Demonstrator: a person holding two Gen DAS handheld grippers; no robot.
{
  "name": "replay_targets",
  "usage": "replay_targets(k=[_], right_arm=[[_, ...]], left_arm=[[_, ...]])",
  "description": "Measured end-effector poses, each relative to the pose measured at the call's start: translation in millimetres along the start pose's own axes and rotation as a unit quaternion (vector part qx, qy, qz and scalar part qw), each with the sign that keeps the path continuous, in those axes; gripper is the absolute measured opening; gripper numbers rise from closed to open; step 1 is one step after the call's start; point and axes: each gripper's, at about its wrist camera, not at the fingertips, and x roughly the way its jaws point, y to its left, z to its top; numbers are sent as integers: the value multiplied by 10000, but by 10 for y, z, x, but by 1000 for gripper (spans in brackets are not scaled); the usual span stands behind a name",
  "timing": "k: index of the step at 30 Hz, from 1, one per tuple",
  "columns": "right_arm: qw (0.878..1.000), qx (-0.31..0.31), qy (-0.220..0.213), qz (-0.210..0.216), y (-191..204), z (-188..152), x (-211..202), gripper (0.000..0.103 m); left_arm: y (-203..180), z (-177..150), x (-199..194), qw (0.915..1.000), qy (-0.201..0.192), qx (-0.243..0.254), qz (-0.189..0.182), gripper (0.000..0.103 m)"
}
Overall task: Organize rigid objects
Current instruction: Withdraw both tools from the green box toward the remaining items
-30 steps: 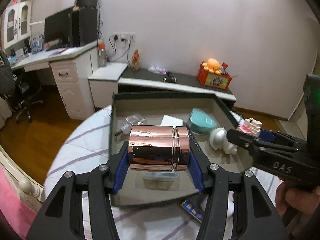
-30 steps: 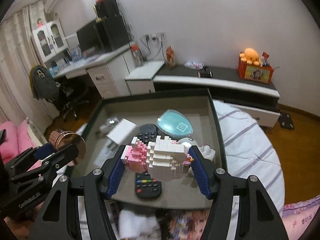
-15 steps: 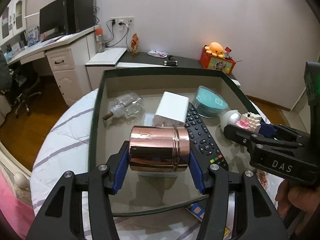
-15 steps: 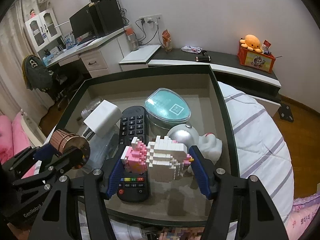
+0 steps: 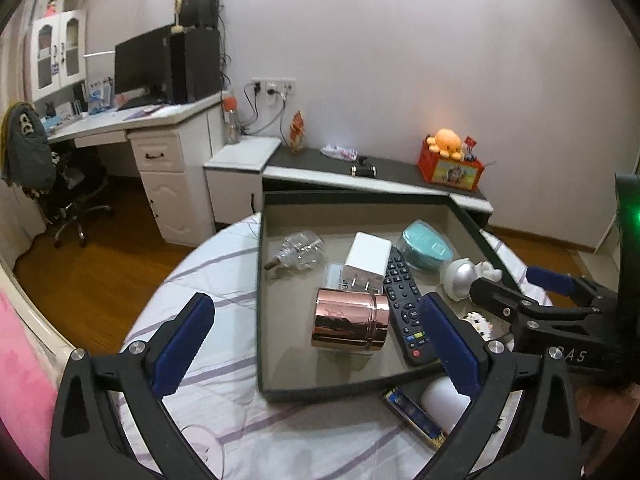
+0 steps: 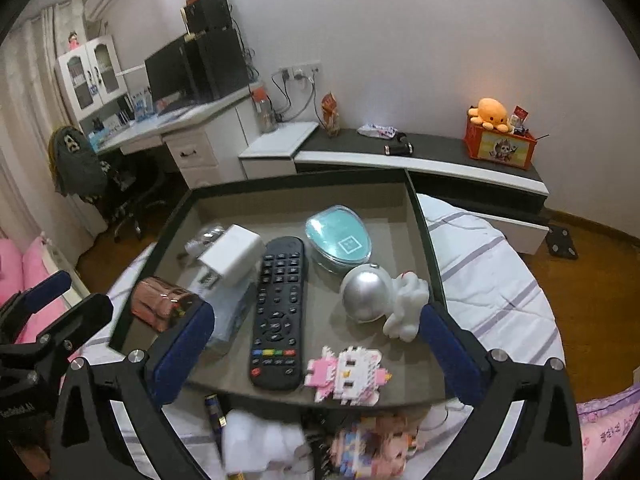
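A dark tray (image 5: 264, 360) (image 6: 434, 264) sits on the striped bedding. A rose-gold metal can (image 5: 350, 324) (image 6: 160, 308) lies on its side in the tray's near left part. A pink and white brick figure (image 6: 346, 374) lies at the tray's near edge beside a black remote (image 6: 278, 312) (image 5: 406, 308). My left gripper (image 5: 316, 344) is open and empty, just short of the can. My right gripper (image 6: 316, 344) is open and empty, above the brick figure; it also shows in the left wrist view (image 5: 516, 288).
The tray also holds a white charger (image 6: 230, 256), a teal oval case (image 6: 340, 236), a silver and white astronaut toy (image 6: 380, 300) and a clear bottle (image 5: 300, 252). Small items, among them a blue packet (image 5: 412, 416), lie on the bedding (image 5: 200, 380) before the tray.
Both grippers have opened and drawn back. The can has dropped from my left gripper and the brick figure from my right gripper; both now lie in the tray.
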Motion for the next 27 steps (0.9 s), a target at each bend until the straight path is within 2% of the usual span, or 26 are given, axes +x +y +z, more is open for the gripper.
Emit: replay_targets(k=[8, 14, 20, 27], right_arm=[[9977, 145, -627, 195, 117, -215, -635, 103], [9938, 150, -1043, 355, 176, -477, -1116, 103], [9886, 137, -1423, 474, 201, -770, -1558, 103], [9852, -53, -1676, 341, 327, -1038, -1896, 103]], left_arm=[[127, -141, -634, 9990, -434, -138, -39, 103], [47, -341, -1003, 9974, -664, 96, 264, 103], [-78, -581, -1336, 9961, -773, 274, 336, 103], [-62, -798, -1563, 9967, -716, 251, 290, 103]])
